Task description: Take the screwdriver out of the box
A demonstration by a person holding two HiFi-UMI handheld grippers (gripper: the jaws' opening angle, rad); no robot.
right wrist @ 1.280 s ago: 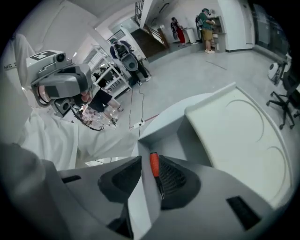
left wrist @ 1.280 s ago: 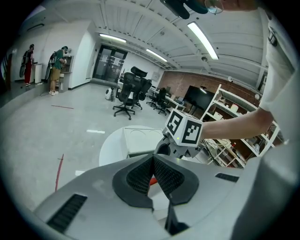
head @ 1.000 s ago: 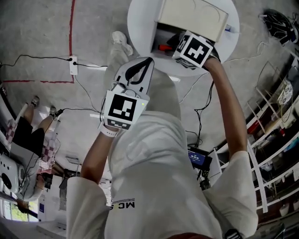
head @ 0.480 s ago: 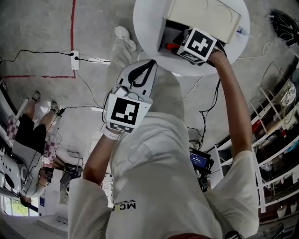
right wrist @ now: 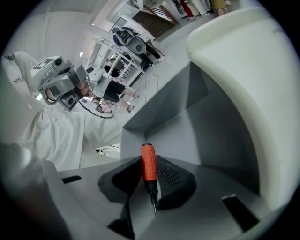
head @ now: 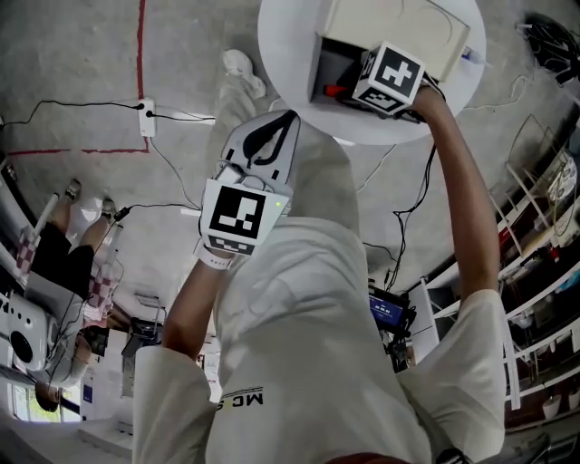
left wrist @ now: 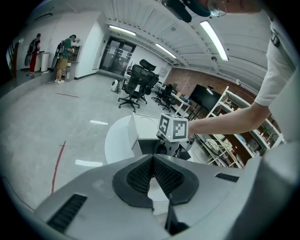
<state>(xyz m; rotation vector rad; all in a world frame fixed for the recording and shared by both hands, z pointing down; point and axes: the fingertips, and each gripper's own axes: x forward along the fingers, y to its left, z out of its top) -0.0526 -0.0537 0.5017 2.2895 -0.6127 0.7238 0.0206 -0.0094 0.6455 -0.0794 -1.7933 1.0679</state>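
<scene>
An open box (head: 328,65) with a grey inside and a cream lid (head: 399,27) stands on a round white table (head: 281,45). My right gripper (head: 352,89) reaches into the box and is shut on a screwdriver (head: 336,90) with an orange-red handle. In the right gripper view the screwdriver (right wrist: 149,165) stands upright between the black pads, its metal tip pointing back toward the camera and the box's grey wall (right wrist: 206,117) behind it. My left gripper (head: 276,127) is held near my chest, away from the table, shut with nothing in it; its pads (left wrist: 140,176) meet at the tip.
The table stands on a concrete floor with a power strip (head: 145,118), cables and a red tape line (head: 140,54). Shelving (head: 535,236) lines the right side. A seated person (head: 54,245) is at the left. Office chairs (left wrist: 136,84) stand farther off.
My right gripper, with the screwdriver in it, has shifted slightly to the right at the box's mouth. The left gripper has hardly moved.
</scene>
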